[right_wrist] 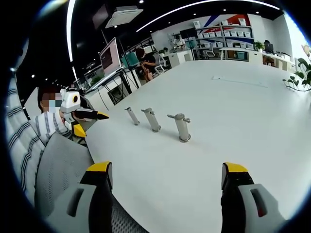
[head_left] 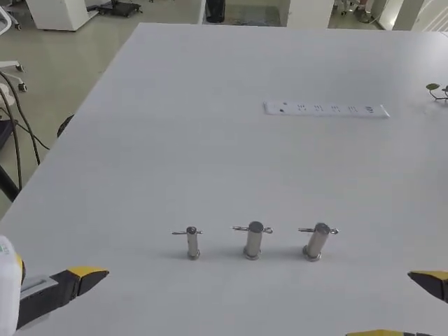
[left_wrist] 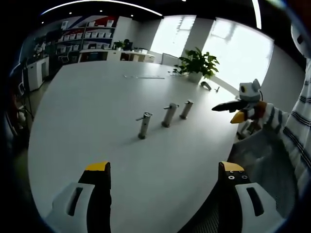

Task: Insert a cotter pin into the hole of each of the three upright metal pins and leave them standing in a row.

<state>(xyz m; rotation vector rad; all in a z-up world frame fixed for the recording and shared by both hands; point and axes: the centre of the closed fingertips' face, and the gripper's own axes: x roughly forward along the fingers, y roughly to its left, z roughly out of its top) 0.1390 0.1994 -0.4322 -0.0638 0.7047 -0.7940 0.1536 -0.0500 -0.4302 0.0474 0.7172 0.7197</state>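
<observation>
1. The left hand-held gripper (left_wrist: 164,170), with black jaws tipped in yellow, sits at the near-left edge of the smooth white desk (head_left: 210,140). Its jaws are spread wide with nothing between them.
2. The left pin (head_left: 193,243) is a short cylinder of polished silver metal. It stands upright on a slightly flared foot, far and to the right of that gripper and nearer to it than to the other one. A thin wire cotter pin (head_left: 186,232) crosses its head horizontally, in line with the row.
3. The middle pin (head_left: 253,241) is the same bright steel but a little stouter. It is also upright, with its own cotter pin (head_left: 241,229) through it. It stands roughly midway between the two grippers.
4. The right pin (head_left: 316,242) stands vertical like the others and carries a cotter pin (head_left: 306,230). The three pins form an evenly spaced line, well apart from each other.
5. The right hand-held gripper (right_wrist: 167,168) is at the near-right edge, jaws parted and empty. The right pin lies ahead of it and to its left, the closest of the three.
6. My judgement is that all three holes are filled, so no further grasp seems called for.
</observation>
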